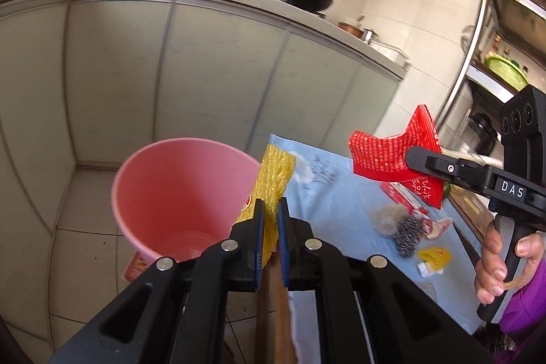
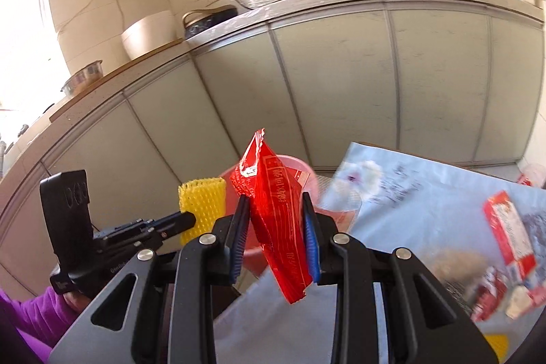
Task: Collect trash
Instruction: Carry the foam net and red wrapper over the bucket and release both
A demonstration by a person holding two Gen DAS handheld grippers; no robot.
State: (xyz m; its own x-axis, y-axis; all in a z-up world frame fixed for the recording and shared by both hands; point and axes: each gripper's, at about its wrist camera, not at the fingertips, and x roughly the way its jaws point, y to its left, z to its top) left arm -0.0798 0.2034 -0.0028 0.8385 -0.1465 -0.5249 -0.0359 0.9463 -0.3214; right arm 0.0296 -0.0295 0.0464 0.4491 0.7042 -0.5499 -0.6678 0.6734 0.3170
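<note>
My left gripper (image 1: 271, 210) is shut on a yellow foam net sleeve (image 1: 274, 176), held at the rim of a pink bin (image 1: 163, 190) that stands on the floor beside the table. The same net (image 2: 201, 207) and the left gripper (image 2: 191, 219) show at the left of the right wrist view. My right gripper (image 2: 274, 203) is shut on a red plastic wrapper (image 2: 273, 210), held in the air above the table's edge with the pink bin (image 2: 309, 176) behind it. From the left wrist view the wrapper (image 1: 385, 149) hangs in the right gripper (image 1: 414, 161) over the table.
A light blue cloth (image 1: 344, 203) covers the table and carries more trash: a red and white carton (image 1: 406, 197), a steel scourer (image 1: 406, 232), a grey fluff ball (image 1: 387, 215), a yellow scrap (image 1: 435, 256). Kitchen cabinets (image 1: 204, 74) with pans on the counter stand behind. A hand (image 1: 494, 261) grips the right handle.
</note>
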